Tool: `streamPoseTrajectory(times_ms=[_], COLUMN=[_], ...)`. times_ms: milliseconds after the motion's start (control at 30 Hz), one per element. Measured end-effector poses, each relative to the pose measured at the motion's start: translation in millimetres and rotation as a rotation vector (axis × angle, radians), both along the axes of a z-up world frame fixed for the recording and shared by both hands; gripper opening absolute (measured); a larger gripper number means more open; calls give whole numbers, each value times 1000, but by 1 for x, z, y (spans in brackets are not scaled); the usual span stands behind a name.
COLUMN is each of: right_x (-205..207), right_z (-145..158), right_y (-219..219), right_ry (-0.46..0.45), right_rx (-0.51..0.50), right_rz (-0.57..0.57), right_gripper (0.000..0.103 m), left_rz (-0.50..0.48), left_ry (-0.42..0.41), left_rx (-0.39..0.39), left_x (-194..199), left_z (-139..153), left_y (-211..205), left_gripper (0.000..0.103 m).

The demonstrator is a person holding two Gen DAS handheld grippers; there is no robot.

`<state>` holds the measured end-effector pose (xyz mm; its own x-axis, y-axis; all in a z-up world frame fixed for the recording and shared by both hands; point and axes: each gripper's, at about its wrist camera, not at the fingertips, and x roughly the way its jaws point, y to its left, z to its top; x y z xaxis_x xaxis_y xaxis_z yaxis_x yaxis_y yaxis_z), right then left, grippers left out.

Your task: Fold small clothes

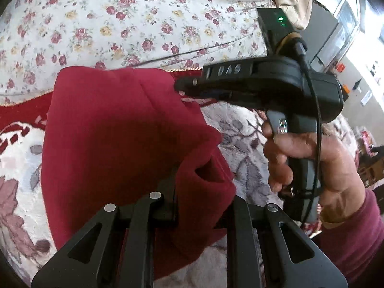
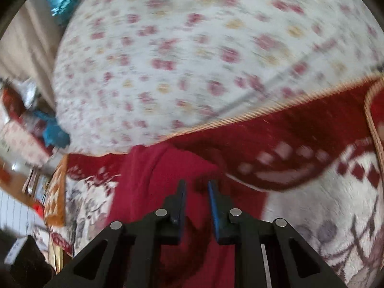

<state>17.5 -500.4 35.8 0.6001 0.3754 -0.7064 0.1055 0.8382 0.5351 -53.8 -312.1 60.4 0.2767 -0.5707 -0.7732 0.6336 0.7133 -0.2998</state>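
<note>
A soft, fine-knit red garment (image 1: 115, 129) is held up in loose folds over a plush red-and-white patterned blanket (image 1: 14, 192), before a rose-printed sheet (image 1: 120, 24). One bunched edge is pinched by the nearly closed left gripper (image 1: 199, 192). The opposite corner is clamped by the narrow, blue-padded right gripper (image 2: 196, 187).

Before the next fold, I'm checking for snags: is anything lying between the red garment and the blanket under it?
Nothing visible. The red garment hangs from both grippers over the patterned blanket, and no loose item shows on the blanket beneath or beside it.
</note>
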Motion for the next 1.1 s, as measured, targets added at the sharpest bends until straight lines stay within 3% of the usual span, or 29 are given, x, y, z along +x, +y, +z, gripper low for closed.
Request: streamPoseTrajectory(times_ms=[100, 200, 300, 333, 500, 600, 733, 1000, 1067, 1100], right_x=[-3, -10, -33, -40, -66, -70, -72, -59, -55, -55], right_z=[-5, 5, 24, 26, 16, 2, -6, -22, -22, -20], right_y=[0, 0, 9, 12, 31, 42, 49, 52, 57, 58], right_ry=[41, 58, 27, 24, 77, 126, 157, 102, 61, 55], right_rx=[-22, 34, 58, 71, 200, 258, 178, 219, 166, 138], right_rz=[-1, -7, 9, 13, 43, 62, 33, 50, 63, 60], right_gripper=[18, 21, 62, 67, 67, 70, 72, 72, 43, 35], left_rz=[-28, -78, -62, -49, 31, 45, 57, 113, 120, 122], left_ry=[-29, -30, -15, -13, -71, -47, -33, -6, -3, -3], left_rx=[21, -12, -43, -49, -20, 1, 19, 22, 19, 13], left_x=[-7, -13, -13, -12, -11, -7, -6, 4, 5, 6], left_z=[9, 22, 33, 34, 34, 25, 17, 8, 11, 14], left_y=[3, 26, 58, 69, 101, 109, 116, 111, 107, 105], left_gripper=[18, 30, 37, 38, 38, 38, 38, 38, 38, 38])
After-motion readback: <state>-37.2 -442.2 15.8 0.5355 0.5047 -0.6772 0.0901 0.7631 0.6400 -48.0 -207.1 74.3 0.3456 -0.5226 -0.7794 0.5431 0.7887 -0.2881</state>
